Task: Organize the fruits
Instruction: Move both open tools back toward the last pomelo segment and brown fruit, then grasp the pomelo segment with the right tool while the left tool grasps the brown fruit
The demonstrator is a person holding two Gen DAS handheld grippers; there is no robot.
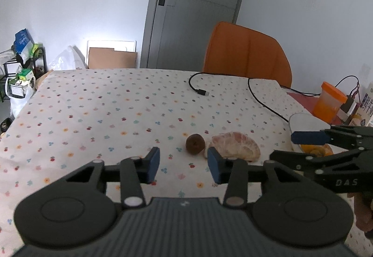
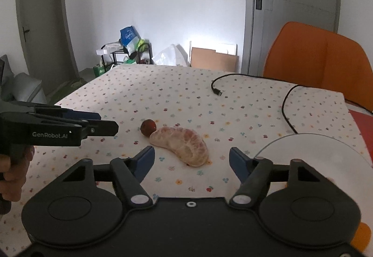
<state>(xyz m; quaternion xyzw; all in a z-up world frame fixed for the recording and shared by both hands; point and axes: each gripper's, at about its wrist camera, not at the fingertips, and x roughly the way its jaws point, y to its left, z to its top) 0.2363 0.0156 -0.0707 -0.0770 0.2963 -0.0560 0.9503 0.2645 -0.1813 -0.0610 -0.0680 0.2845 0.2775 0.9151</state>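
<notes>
Nearest the left wrist camera, the left tongs [image 1: 183,164] stand partly open above the flowered tablecloth, blue pads apart with nothing between them; the right pad overlaps the near left end of the peeled pomelo segment [image 1: 235,146] in the view, though whether it touches the fruit I cannot tell. Just left of that segment, touching or nearly touching it, sits a small round brown fruit [image 1: 195,144]. Both lie on the table [image 1: 93,105], toward its near right part. In the same view the right tongs [image 1: 300,145] reach in from the right edge, over a white plate [image 1: 303,121] with some orange fruit [image 1: 319,151] showing under the fingers. From the right wrist camera, the right tongs [image 2: 191,161] are open wider, empty, with the pomelo segment [image 2: 181,145] lying on the cloth just beyond and between the two pads, and the small reddish-brown fruit [image 2: 148,126] at its far left end. The plate [image 2: 314,147] lies to the right, its rim beside the right finger. The left tongs [image 2: 102,123] come in from the left edge, held by a hand [image 2: 14,175]. A black cable [image 2: 286,105] trails across the far side of the table, and an orange chair [image 2: 314,56] stands behind it.
</notes>
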